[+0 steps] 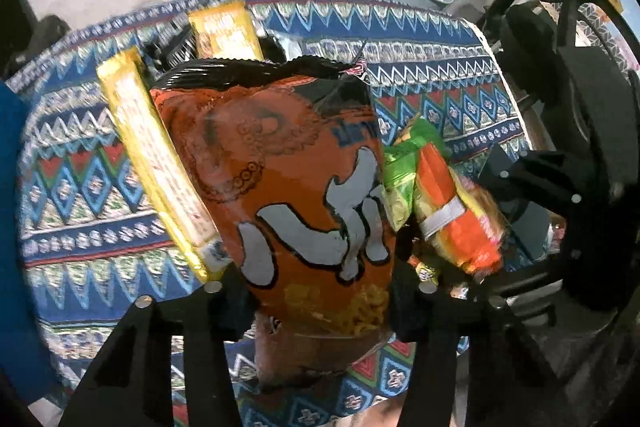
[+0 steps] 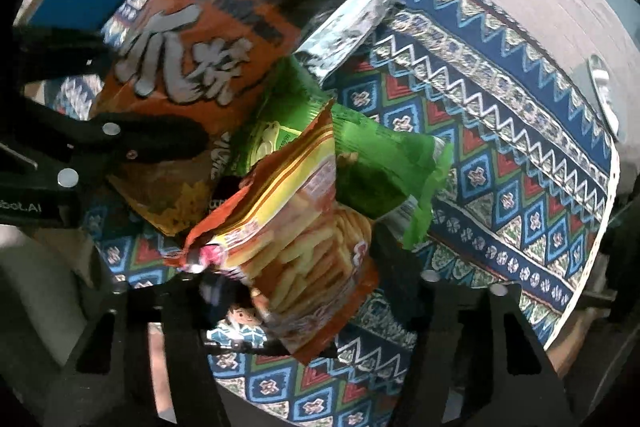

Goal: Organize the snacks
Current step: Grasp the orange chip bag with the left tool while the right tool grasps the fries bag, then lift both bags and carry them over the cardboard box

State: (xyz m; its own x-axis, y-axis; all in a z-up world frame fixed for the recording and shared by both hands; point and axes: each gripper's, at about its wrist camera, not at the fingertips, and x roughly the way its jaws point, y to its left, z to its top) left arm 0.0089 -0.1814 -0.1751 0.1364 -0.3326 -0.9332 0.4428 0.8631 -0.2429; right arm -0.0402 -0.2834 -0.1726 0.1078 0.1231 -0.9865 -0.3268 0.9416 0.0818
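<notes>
Orange puffed snack bag, grey lettering, black crimped top.

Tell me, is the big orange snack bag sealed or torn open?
Sealed, as far as visible: the big orange snack bag looks puffed and its black crimped top edge runs unbroken. Its bottom edge is hidden.

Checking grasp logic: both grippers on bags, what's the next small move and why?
Probably lift both a little. The left gripper pinches the big orange chip bag; the right gripper pinches the orange fries bag, which overlaps the green bag.
</notes>
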